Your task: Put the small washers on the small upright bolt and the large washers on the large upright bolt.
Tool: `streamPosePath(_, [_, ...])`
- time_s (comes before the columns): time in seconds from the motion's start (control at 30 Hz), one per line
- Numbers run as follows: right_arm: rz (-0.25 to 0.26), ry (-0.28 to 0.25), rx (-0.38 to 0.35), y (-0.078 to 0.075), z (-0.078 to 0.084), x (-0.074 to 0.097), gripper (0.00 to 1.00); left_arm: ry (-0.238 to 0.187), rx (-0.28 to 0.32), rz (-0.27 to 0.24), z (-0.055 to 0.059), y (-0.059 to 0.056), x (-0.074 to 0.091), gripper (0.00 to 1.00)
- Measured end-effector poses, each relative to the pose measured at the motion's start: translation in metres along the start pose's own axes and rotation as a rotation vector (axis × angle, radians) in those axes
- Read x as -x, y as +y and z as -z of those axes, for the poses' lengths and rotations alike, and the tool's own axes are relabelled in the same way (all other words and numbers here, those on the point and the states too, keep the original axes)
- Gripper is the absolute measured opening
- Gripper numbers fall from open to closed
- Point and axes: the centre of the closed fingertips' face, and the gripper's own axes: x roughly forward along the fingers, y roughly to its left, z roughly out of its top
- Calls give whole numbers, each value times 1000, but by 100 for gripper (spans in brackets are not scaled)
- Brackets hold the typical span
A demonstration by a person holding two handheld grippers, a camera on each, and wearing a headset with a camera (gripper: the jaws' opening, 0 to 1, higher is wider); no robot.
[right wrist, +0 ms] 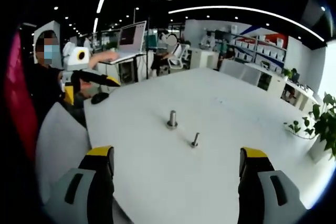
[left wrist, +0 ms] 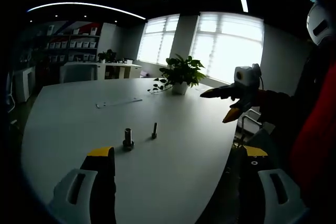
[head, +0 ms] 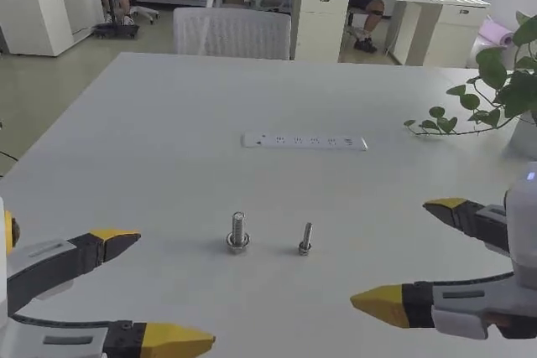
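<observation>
A white table (head: 168, 148) runs across the head view from the bottom edge up towards the top, with office desks and seated people behind it along the upper edge. At the right edge of that view, a white pot (head: 526, 134) stands on the table and holds a leafy green plant (head: 495, 90), whose stems trail leftward over the tabletop.

The left gripper (head: 155, 289) comes in from the lower left corner of the head view. Its yellow-tipped jaws are spread wide with nothing between them. The right gripper (head: 403, 251) comes in from the lower right, and its jaws are likewise parted and bare. Both hang above the tabletop, well apart from each other, with the bolts between them and a little higher in the frame.

A white power strip (head: 304, 142) lies flat near the middle of the head view, above the bolts.

The large upright bolt (head: 237, 233) stands just left of centre in the lower half of the head view. It has a wider ring at its foot, but I cannot tell whether that is a washer or the bolt's own head. The small upright bolt (head: 305, 240) stands just to its right, near it but apart, also with a wider foot.
</observation>
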Motion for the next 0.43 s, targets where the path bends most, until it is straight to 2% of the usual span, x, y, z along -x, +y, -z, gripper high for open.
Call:
streamPosePath(0.2, [6,12,4,0,2,3,100,-2,6,0,2,5,1,100])
streamPosePath(0.23, [21,14,16,-3,3,4,100,-1,6,3,2,6,1,100])
streamPosePath(0.43, [27,14,10,-3,4,7,100,3,-1,2,2,1,-2,100])
